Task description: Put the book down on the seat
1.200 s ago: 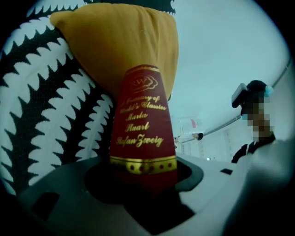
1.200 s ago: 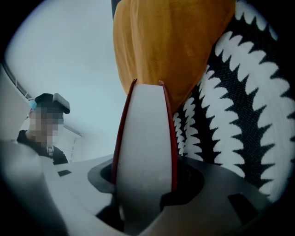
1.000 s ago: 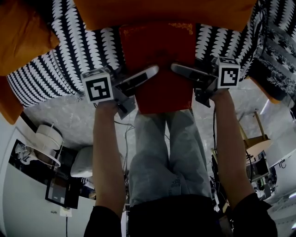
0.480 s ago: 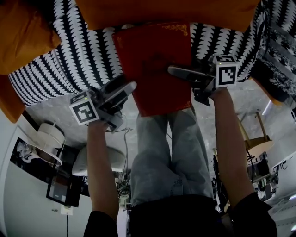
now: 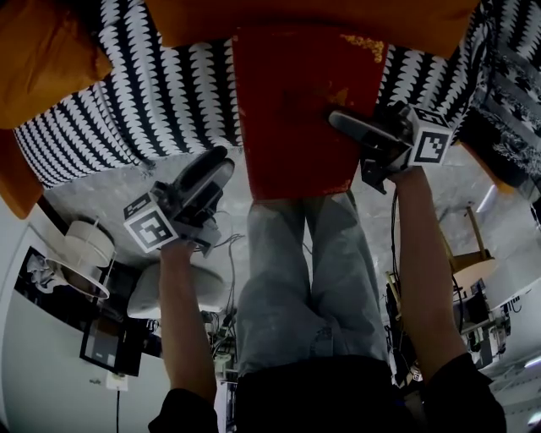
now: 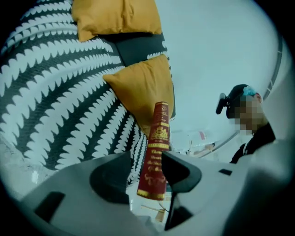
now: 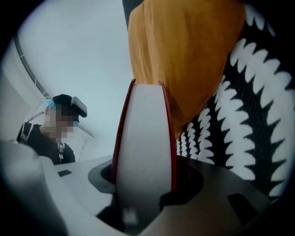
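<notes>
**Black-and-white seat waiting, book in my right fingers alone**

The red book (image 5: 296,101) is in the air, cover up and roughly level. My right gripper (image 5: 338,120) has it by the page edge. Its fingers (image 5: 363,131) are closed on the block, one above and one below, with a red cover pressed against each. The spine points away from those fingers toward my left gripper (image 5: 224,167), which stands just off it, not touching. The left fingers (image 5: 199,176) have just been closing a little but stand apart. The spine only lines up in the gap ahead of them, and nothing is pressed.

The far part of the book is over the patterned seat (image 5: 152,101). The near part, on my side of the right fingers, overhangs the front edge above the legs (image 5: 304,279) and the pale floor (image 5: 127,220).

To do this well, I judge the book should go further in until the seat backs the whole cover. It should be kept level on the way down and let go only once it lies flat. The finger underneath must then slip out sideways without dragging it.

An orange cushion (image 5: 304,17) sits right beyond the fingertips at the book's far end and limits how deep I can push. Another cushion (image 5: 42,59) lies well off past the left fingers, harmless.
</notes>
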`<state>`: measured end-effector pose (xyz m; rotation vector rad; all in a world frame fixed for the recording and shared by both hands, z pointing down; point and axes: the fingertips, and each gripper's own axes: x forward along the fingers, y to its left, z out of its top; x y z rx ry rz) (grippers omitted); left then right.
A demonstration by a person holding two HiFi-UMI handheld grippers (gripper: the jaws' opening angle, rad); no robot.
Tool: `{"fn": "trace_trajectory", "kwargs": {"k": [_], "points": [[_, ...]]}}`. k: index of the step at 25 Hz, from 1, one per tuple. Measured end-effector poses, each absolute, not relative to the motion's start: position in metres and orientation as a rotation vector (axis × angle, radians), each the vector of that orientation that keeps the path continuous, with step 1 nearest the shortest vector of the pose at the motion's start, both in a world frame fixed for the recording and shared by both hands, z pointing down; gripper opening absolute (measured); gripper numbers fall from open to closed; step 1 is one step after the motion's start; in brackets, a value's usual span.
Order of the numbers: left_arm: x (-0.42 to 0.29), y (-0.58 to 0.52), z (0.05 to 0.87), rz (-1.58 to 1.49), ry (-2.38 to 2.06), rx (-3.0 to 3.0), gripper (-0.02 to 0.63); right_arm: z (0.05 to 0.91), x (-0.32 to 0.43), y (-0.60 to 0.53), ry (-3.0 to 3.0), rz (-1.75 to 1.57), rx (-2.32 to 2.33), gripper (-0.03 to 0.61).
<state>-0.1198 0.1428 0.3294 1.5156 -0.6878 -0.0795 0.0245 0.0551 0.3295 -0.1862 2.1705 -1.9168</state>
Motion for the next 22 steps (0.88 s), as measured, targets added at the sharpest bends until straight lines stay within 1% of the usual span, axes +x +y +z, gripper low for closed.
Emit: {"fn": "trace_trajectory", "kwargs": {"k": [1,2,3,11,17,22], "points": [[-0.125,0.146,0.33,-0.065,-0.705,1.518,0.194,0.33,0.027,0.049,2.177,-1.901,-0.214,0.233],[-0.128,0.149,0.328,-0.054,-0.717,1.53,0.092,0.331,0.028,0.044,2.194,-1.891,-0.239,0.233],[-0.129,0.151,0.325,-0.049,-0.717,1.549,0.014,0.332,0.028,0.041,2.218,-1.885,-0.254,0.235],[-0.086,0.144,0.322,-0.071,-0.657,1.649,0.014,0.348,0.021,0.039,2.335,-1.879,-0.258,0.235],[-0.046,0.103,0.318,0.083,-0.593,1.801,0.014,0.35,0.019,0.033,2.425,-1.827,-0.308,0.235],[-0.044,0.069,0.32,0.153,-0.66,1.782,0.014,0.321,-0.001,0.017,2.557,-1.74,-0.388,0.235]]}}
